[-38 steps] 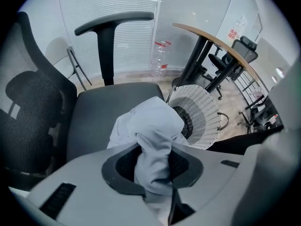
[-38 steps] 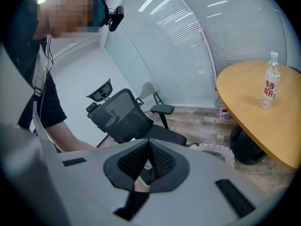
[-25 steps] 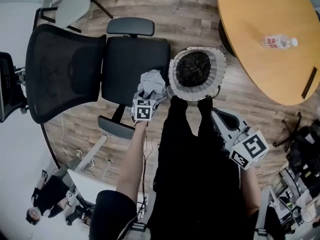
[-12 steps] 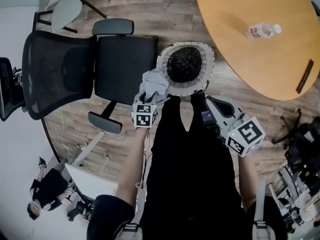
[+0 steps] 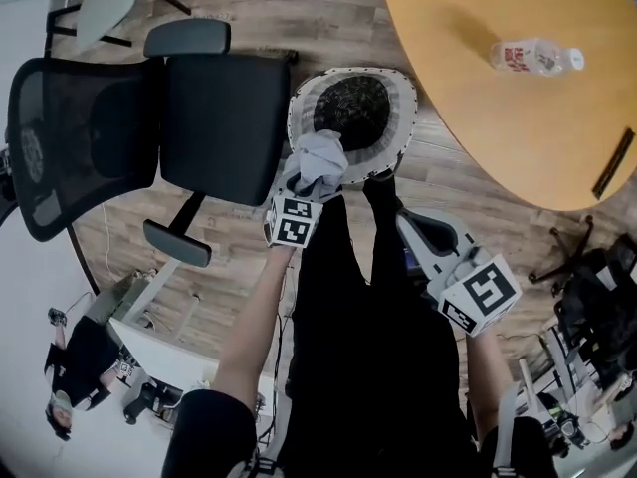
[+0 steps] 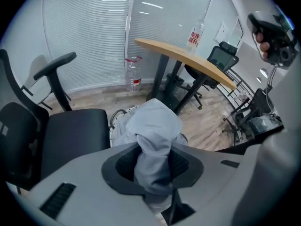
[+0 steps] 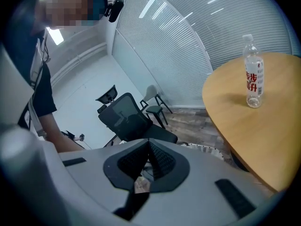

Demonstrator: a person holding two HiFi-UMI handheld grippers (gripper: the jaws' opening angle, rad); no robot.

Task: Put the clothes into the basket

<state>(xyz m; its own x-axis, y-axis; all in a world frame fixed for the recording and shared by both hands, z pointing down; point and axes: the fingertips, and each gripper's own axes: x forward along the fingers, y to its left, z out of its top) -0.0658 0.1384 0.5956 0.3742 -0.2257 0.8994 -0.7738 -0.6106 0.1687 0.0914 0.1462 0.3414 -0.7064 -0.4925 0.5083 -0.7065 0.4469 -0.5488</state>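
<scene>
A crumpled pale grey garment [image 5: 319, 161] hangs from my left gripper [image 5: 302, 195], which is shut on it. In the left gripper view the cloth [image 6: 153, 126] bulges out between the two dark pads and hides most of what lies beyond. It hangs over the near left rim of the round basket [image 5: 402, 116], white-rimmed with a dark inside, which stands on the wood floor. A bit of that rim [image 6: 114, 121] shows left of the cloth. My right gripper [image 5: 408, 225] is low at the right, shut with nothing in it, its pads [image 7: 160, 160] meeting at the tips.
A black office chair [image 5: 214, 108] stands just left of the basket. A round wooden table [image 5: 498, 98] with a water bottle [image 5: 532, 56] lies to the right, its edge close to the basket. The person's black-clad legs [image 5: 368, 327] fill the middle.
My left gripper has carried the grey garment from beside the chair seat rightwards, over the basket's near rim. The right gripper has shifted a little and stays shut.
</scene>
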